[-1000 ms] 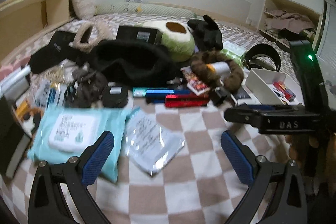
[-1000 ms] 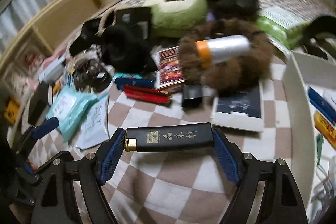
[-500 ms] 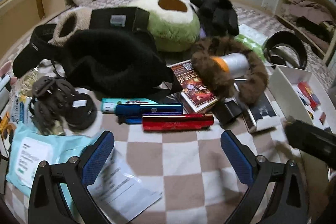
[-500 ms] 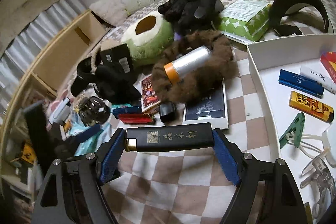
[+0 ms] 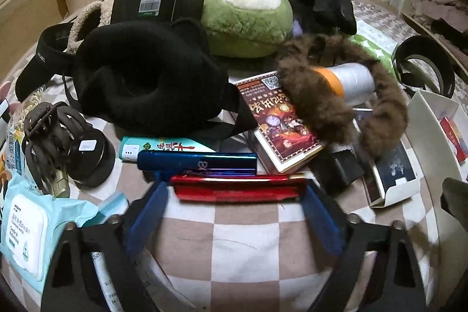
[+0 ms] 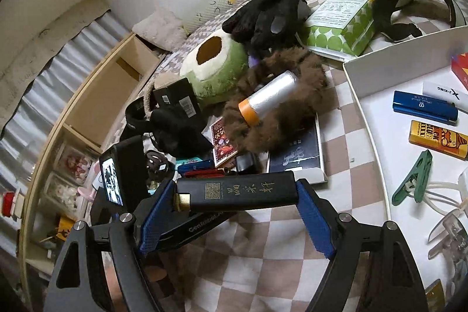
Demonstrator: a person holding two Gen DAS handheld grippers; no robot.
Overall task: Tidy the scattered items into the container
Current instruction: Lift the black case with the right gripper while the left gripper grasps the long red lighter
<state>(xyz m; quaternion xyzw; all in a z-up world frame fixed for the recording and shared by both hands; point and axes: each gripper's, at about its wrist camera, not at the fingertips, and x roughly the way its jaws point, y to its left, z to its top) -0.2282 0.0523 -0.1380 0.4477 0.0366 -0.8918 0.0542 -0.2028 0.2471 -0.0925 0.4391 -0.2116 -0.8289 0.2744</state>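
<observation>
A red lighter (image 5: pixel 237 189) lies on the checked blanket in front of a blue lighter (image 5: pixel 199 163). My left gripper (image 5: pixel 235 193) straddles the red lighter lengthwise and its jaws are closing, the blue pads (image 5: pixel 149 212) meeting its two ends. In the right wrist view my right gripper (image 6: pixel 235 195) is shut on a black lighter (image 6: pixel 237 190) with gold lettering, held clear of the blanket. The white container (image 6: pixel 365 107) sits to its right and holds several lighters and a green clip (image 6: pixel 412 180). The same container's wall (image 5: pixel 421 133) shows at the right edge of the left wrist view.
Behind the lighters lie a black knit hat (image 5: pixel 146 78), an avocado plush (image 5: pixel 245 16), a brown fur band (image 5: pixel 324 104) round a silver tube (image 5: pixel 351 81), a card box (image 5: pixel 280 122), black gloves (image 6: pixel 269 10) and a wipes pack (image 5: pixel 26 227). A wooden shelf (image 6: pixel 96 101) borders the bed.
My left gripper moved forward and down over the red lighter and its fingers drew in to its ends. The right gripper, still holding the black lighter, rolled and swung towards the white container.
</observation>
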